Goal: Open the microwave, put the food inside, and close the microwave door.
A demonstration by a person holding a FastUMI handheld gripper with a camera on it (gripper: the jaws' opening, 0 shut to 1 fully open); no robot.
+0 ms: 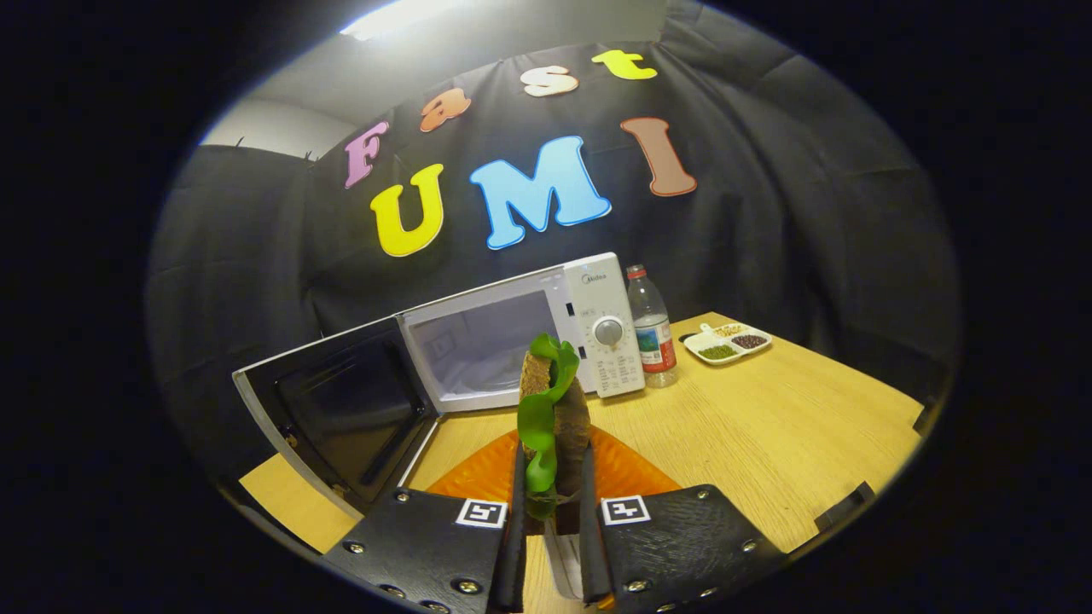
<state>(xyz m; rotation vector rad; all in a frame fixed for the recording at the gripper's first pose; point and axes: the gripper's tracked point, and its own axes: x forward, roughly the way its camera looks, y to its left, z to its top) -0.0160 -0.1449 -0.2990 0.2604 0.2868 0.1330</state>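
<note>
The white microwave (pixel 512 341) stands on the counter (pixel 768 426) with its door (pixel 341 409) swung wide open and its cavity bare. The sandwich (pixel 553 409), brown bread with green lettuce, stands on edge, pinched between the fingers (pixel 517 512).

A black cloth wall (pixel 768 213) hangs in loose folds around the booth. Above its left part a pale wall (pixel 273 128) and grey ceiling show, with a bright strip light (pixel 401 17) overhead. A light wooden table (pixel 768 426) with visible grain stands against the cloth.
</note>
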